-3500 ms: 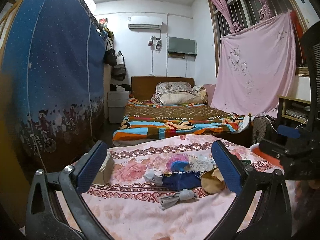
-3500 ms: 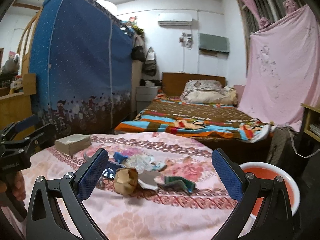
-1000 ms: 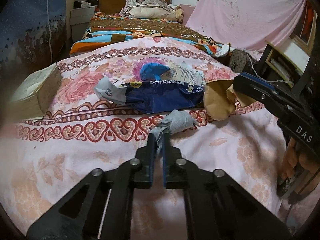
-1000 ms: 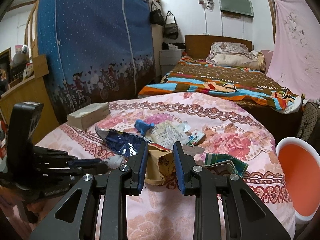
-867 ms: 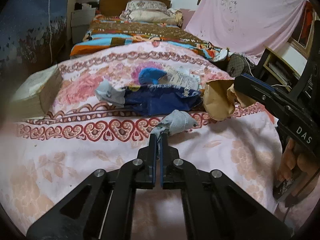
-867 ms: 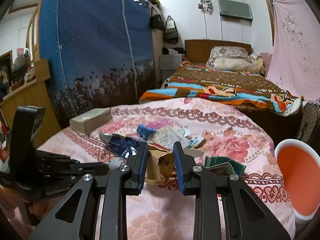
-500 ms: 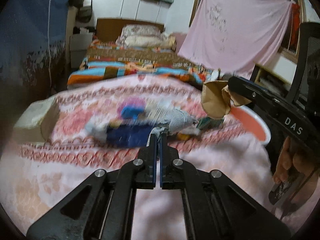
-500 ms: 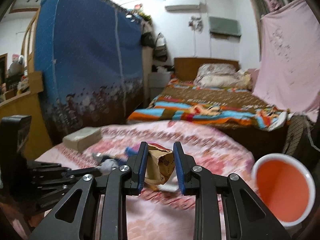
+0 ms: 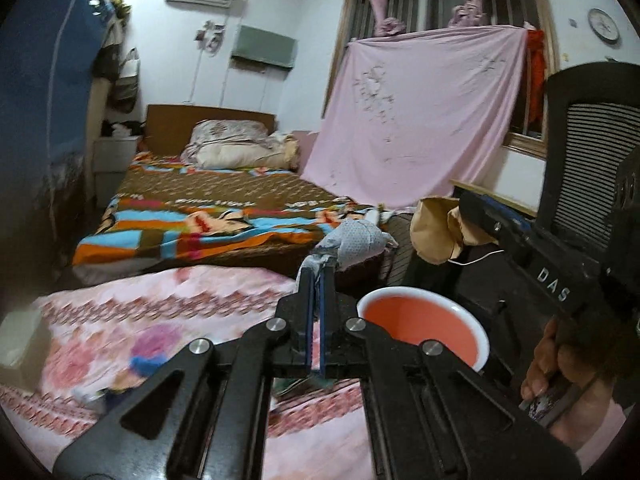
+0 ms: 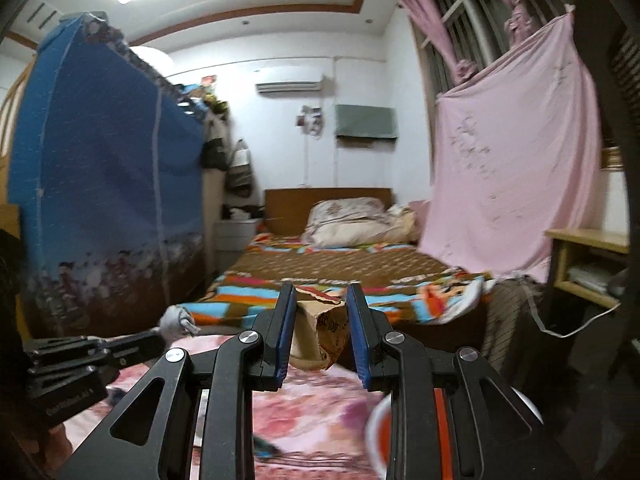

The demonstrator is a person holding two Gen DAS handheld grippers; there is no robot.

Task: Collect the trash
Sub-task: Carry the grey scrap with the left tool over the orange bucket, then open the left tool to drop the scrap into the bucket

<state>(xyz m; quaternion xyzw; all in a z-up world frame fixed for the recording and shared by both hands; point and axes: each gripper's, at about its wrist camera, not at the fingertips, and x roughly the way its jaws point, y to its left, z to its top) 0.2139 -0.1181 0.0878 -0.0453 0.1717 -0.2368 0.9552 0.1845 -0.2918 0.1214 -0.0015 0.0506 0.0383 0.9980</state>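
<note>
My left tool [image 9: 316, 276] is clamped tight on a twist of grey-white crumpled wrapper [image 9: 354, 242], pads pressed together with only the thin tail of it pinched between them, and the bulk of the wad sticks out past the tips toward one o'clock, clear of the pink floral worktop [image 9: 168, 312]. Over at three o'clock in that same view, my right tool [image 10: 321, 306] comes in from the side with a crumpled brown paper bag [image 9: 436, 232] hanging at its tip, up in the air. From the right wrist view the jaws stand only a little apart, squeezing that brown bag [image 10: 320, 330] from both sides, torn mouth upward, the bag filling the gap between the blue pads [image 10: 286, 334]. The red basin with the white rim [image 9: 424, 326] sits just beyond my left tool at about two o'clock, off the worktop's edge, and it shows as a blurred red edge at five o'clock in the right wrist view. The grey wad [image 10: 176, 322] shows at nine o'clock there, poking out of the left tool's tip. Blurred scraps, a blue one [image 9: 146, 362] among them, lie on the worktop at eight o'clock. My hand [image 9: 560, 364] grips the right tool's handle at four o'clock.
</note>
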